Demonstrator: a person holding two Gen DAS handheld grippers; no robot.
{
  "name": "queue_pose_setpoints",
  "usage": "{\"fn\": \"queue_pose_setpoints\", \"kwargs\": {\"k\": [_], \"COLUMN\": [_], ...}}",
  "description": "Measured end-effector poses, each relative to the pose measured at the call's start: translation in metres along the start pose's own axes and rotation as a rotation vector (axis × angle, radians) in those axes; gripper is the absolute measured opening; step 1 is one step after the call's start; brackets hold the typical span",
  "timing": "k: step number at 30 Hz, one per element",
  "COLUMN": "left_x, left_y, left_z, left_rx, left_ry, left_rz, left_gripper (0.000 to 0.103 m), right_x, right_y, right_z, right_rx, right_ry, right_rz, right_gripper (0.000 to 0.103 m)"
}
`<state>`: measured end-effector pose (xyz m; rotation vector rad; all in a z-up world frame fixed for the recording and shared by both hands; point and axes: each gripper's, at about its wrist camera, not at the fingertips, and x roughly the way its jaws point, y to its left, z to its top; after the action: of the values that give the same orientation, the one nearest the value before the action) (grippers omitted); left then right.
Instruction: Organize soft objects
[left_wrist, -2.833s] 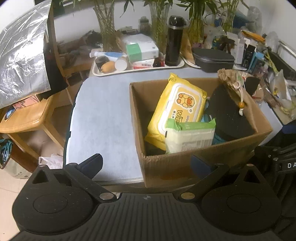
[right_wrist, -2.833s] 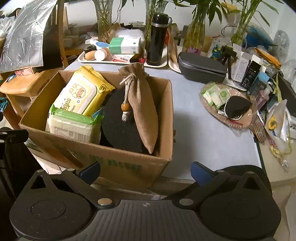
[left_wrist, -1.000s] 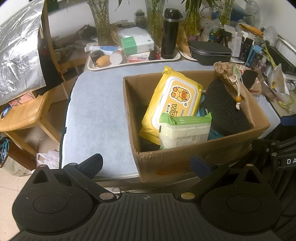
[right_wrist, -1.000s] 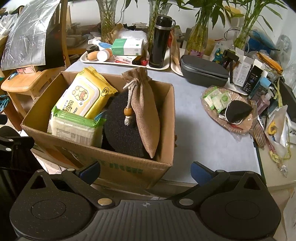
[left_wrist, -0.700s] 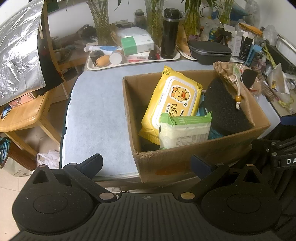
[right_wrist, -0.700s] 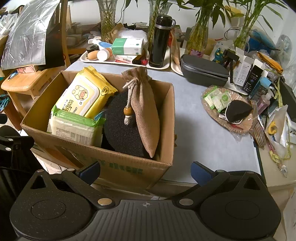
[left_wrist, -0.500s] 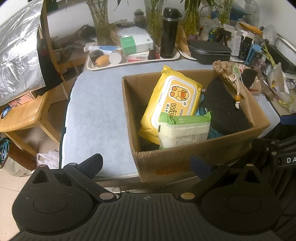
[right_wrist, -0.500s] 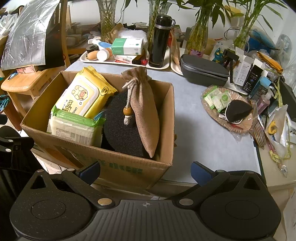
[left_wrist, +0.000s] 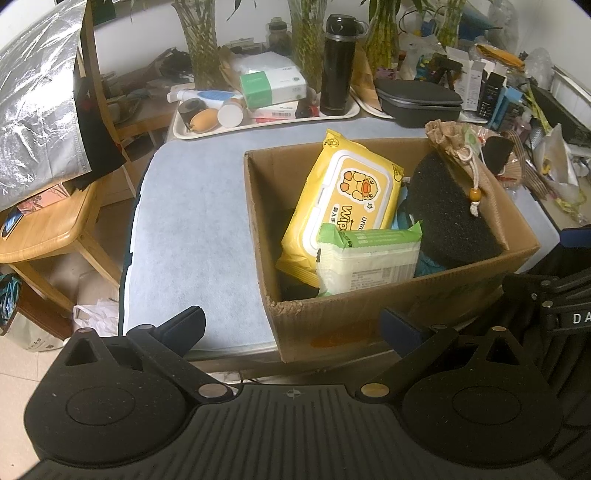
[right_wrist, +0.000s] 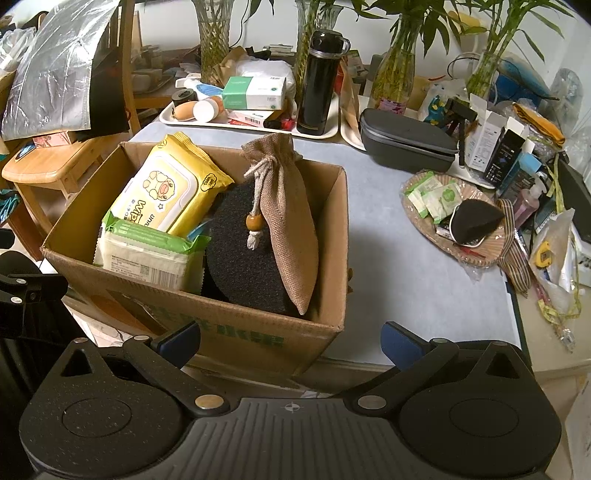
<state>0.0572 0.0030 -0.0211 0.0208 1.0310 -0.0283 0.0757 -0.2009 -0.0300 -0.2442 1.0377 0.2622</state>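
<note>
A cardboard box (left_wrist: 369, 325) (right_wrist: 236, 328) stands at the table's near edge. In it are a yellow wipes pack (left_wrist: 347, 199) (right_wrist: 166, 192), a green-and-white tissue pack (left_wrist: 369, 258) (right_wrist: 147, 254), a black foam pad (left_wrist: 447, 218) (right_wrist: 240, 254) and a burlap drawstring pouch (left_wrist: 454, 147) (right_wrist: 291, 221) leaning on the foam. My left gripper (left_wrist: 291, 328) is open and empty, in front of the box's near left corner. My right gripper (right_wrist: 291, 339) is open and empty, in front of the box's near right corner.
A white tray (right_wrist: 255, 125) with a black flask (right_wrist: 317, 81) and boxes stands at the back. A dark case (right_wrist: 406, 144) and a woven plate (right_wrist: 476, 254) with packets lie to the right. A wooden chair (left_wrist: 40, 229) stands left of the table.
Both grippers have drawn back and risen slightly from the box, staying open and empty. The objects in the box have not moved.
</note>
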Motion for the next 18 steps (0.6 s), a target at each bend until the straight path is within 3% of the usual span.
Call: {"fn": "queue_pose_setpoints", "kwargs": {"k": [18], "left_x": [0.0004], "left_y": [0.0004], "left_z": [-0.0014], "left_rx": [0.002], "left_ry": [0.001], "left_rz": [-0.001], "left_gripper": [0.103], "right_x": [-0.0003], "right_y": [0.0001], "right_z": [0.0003], "right_rx": [0.000], "right_ry": [-0.001], "right_rz": [-0.002], "right_gripper": [0.103]}}
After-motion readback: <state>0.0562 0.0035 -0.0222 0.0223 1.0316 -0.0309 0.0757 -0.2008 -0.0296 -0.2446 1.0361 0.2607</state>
